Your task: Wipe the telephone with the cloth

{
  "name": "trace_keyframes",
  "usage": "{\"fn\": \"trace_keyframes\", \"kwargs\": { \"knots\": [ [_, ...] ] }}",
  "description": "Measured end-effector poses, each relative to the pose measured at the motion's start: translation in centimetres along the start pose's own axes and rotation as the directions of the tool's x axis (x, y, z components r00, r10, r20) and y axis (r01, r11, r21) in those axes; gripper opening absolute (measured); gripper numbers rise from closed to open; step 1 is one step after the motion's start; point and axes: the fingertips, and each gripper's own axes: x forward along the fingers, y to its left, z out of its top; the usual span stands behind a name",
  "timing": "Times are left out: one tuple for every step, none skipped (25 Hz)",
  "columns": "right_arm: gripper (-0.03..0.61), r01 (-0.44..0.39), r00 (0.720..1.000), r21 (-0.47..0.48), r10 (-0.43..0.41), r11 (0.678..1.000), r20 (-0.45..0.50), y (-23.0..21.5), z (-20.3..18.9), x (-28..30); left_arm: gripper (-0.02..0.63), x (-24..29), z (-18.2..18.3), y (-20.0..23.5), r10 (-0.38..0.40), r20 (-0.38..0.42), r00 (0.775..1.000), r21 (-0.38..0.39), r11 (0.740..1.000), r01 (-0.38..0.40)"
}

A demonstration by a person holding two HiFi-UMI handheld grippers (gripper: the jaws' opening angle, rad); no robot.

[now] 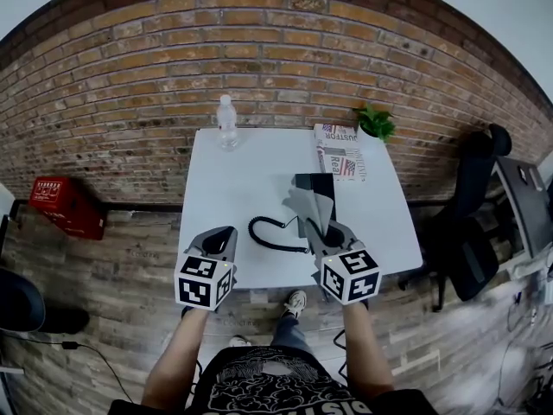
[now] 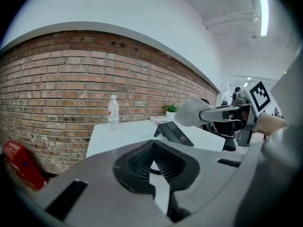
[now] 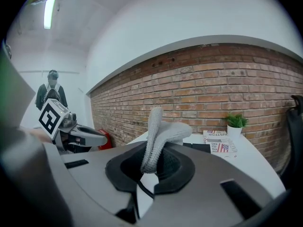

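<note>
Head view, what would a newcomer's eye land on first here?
The grey cloth clamped in the right gripper, held at the black telephone on the white table. Next, the left gripper beside it, jaws together on nothing, and the red brick wall behind the table.

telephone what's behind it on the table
Behind the telephone lie a newspaper and a potted plant, near the brick wall. The cloth held in the right gripper covers much of the telephone, hiding its keys.
</note>
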Motion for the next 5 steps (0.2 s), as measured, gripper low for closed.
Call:
{"fn": "trace_keyframes", "kwargs": {
  "knots": [
    [0.011,-0.001,1.0,-0.001,0.001,1.0,-0.001,0.06,0.03,0.06,0.006,0.01,0.06,0.02,-0.001,0.0,1.0,0.0,1.0,0.001],
    [0.011,-0.003,1.0,-0.002,0.003,1.0,-0.003,0.13,0.06,0.15,0.006,0.01,0.11,0.08,-0.001,0.0,1.0,0.0,1.0,0.001],
    [0.011,-0.006,1.0,-0.003,0.006,1.0,-0.004,0.21,0.07,0.25,0.006,0.01,0.15,0.17,-0.001,-0.001,1.0,0.0,1.0,0.001],
    [0.011,-0.008,1.0,-0.003,0.008,1.0,-0.005,0.3,0.08,0.35,0.006,0.02,0.2,0.27,0.0,-0.001,1.0,-0.001,1.0,0.0],
    [0.011,-0.01,1.0,-0.004,0.01,1.0,-0.007,0.37,0.09,0.45,0.006,0.03,0.25,0.38,0.0,-0.002,1.0,-0.001,1.0,0.0]
  ]
}}
